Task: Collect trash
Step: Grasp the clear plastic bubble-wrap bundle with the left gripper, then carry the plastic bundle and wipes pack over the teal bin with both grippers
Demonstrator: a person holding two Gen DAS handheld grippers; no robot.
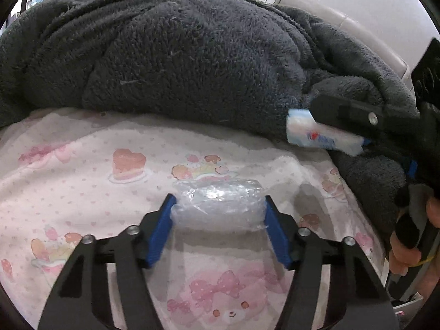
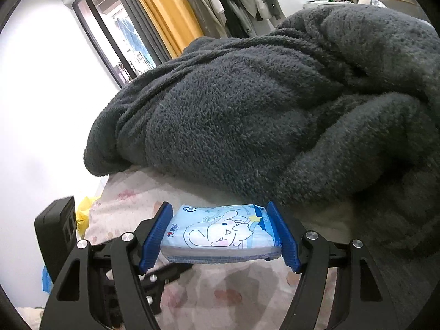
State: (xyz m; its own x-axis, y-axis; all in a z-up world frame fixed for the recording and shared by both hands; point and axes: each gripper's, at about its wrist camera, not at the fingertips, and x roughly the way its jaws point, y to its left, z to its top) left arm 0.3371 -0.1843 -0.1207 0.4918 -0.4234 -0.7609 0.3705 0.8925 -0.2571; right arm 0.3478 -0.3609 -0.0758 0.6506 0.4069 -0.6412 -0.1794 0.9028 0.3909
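Crumpled clear plastic point(image 1: 218, 202) is lying on the pink bedsheet point(image 1: 82, 181), pinched by the left gripper point(image 1: 218, 211); the right gripper point(image 2: 224, 233) is clamping a blue tissue pack point(image 2: 220, 233).

the right gripper point(image 2: 221, 233) gripped a blue tissue pack point(image 2: 221, 235) between its pads, above the pink bedsheet point(image 2: 233, 288), near a grey blanket point(image 2: 261, 110).

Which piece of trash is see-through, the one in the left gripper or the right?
The crumpled plastic wrap in the left gripper; the right gripper holds an opaque blue tissue pack.
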